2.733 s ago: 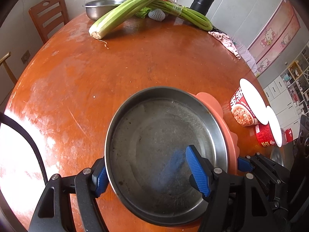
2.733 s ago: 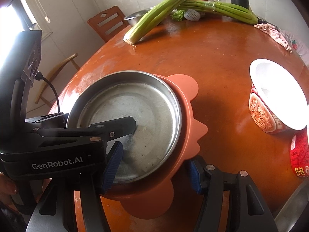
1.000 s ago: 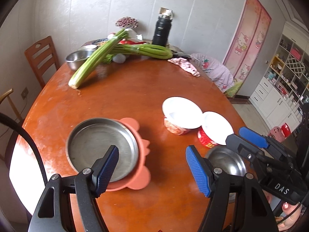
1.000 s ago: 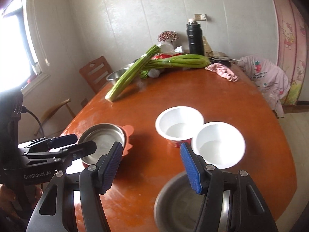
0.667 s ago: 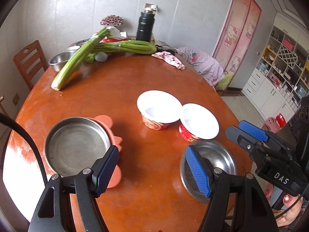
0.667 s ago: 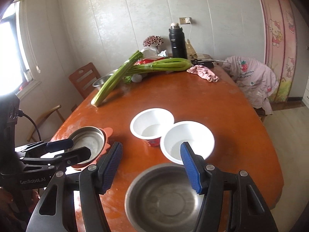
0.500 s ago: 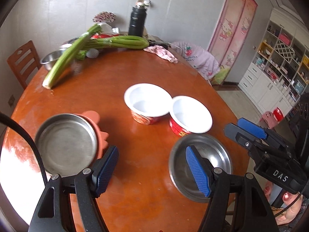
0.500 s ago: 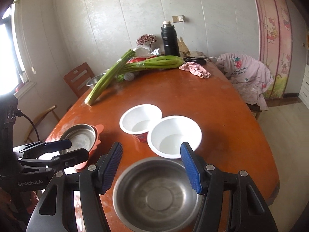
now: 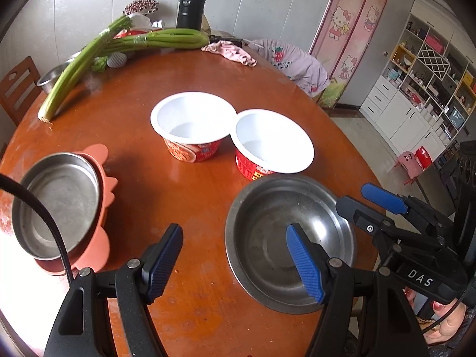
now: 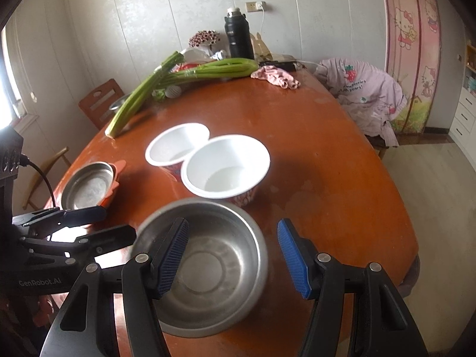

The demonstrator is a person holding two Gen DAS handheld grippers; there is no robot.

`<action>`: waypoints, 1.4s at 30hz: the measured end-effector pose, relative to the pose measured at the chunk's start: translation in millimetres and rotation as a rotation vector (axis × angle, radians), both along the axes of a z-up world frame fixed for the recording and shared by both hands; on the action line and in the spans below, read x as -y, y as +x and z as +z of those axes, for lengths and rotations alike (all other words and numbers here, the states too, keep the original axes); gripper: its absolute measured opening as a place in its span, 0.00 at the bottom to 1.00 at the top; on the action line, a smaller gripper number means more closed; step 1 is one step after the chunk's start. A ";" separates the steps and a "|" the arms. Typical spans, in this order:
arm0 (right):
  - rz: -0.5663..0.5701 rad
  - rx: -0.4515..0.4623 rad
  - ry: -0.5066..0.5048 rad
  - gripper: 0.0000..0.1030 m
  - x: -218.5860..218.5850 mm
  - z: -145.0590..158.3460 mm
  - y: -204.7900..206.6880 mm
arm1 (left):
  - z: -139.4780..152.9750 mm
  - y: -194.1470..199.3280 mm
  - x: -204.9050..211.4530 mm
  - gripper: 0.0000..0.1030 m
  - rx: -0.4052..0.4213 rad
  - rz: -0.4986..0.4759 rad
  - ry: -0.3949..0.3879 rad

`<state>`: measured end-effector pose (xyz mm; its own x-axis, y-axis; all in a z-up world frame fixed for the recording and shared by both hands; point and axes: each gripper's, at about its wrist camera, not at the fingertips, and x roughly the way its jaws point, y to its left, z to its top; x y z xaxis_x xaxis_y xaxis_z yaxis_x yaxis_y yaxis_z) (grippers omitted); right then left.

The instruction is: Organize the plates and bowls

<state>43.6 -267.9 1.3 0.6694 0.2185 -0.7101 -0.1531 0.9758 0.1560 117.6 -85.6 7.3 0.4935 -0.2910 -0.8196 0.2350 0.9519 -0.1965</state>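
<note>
- The steel plate [image 9: 59, 199] sits nested on the salmon-coloured plate [image 9: 104, 184] at about 9 o'clock in the left wrist view, near the desk [image 9: 193, 202] edge; I judge this pairing is the start of a plate stack.
- The steel bowl [image 10: 208, 264] rests on the desk right under the right gripper [image 10: 233, 255], whose jaws stand apart and empty above it (one blue pad over the bowl's hollow, the other outside the rim), which looks like a line-up for a rim pinch.
- The left gripper [image 9: 235, 255] also has its jaws apart, holding nothing, hovering between the plate stack and the steel bowl.
- Two paper bowls, the left paper bowl [image 9: 193, 128] and the right paper bowl [image 9: 272, 142], stand rims touching at 12 o'clock from the steel bowl; both are white inside, red-printed outside, and look empty.
- The steel bowl is dull, scuffed and shallow with a flat centre ring.
- Celery [image 9: 89, 59] and a black flask [image 9: 190, 9] lie well apart at the far end (not task items, I think).
</note>
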 end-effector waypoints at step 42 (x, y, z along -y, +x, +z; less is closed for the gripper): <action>0.220 -0.076 -0.016 0.63 -57.6 -22.7 -14.0 | -23.9 -0.1 -18.9 0.67 -0.066 0.019 -0.059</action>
<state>29.6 -210.3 -21.4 0.5513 0.3418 -0.7611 -0.3511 0.9226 0.1599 117.5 -66.7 -16.5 0.4450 -0.3308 -0.8322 0.2023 0.9424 -0.2664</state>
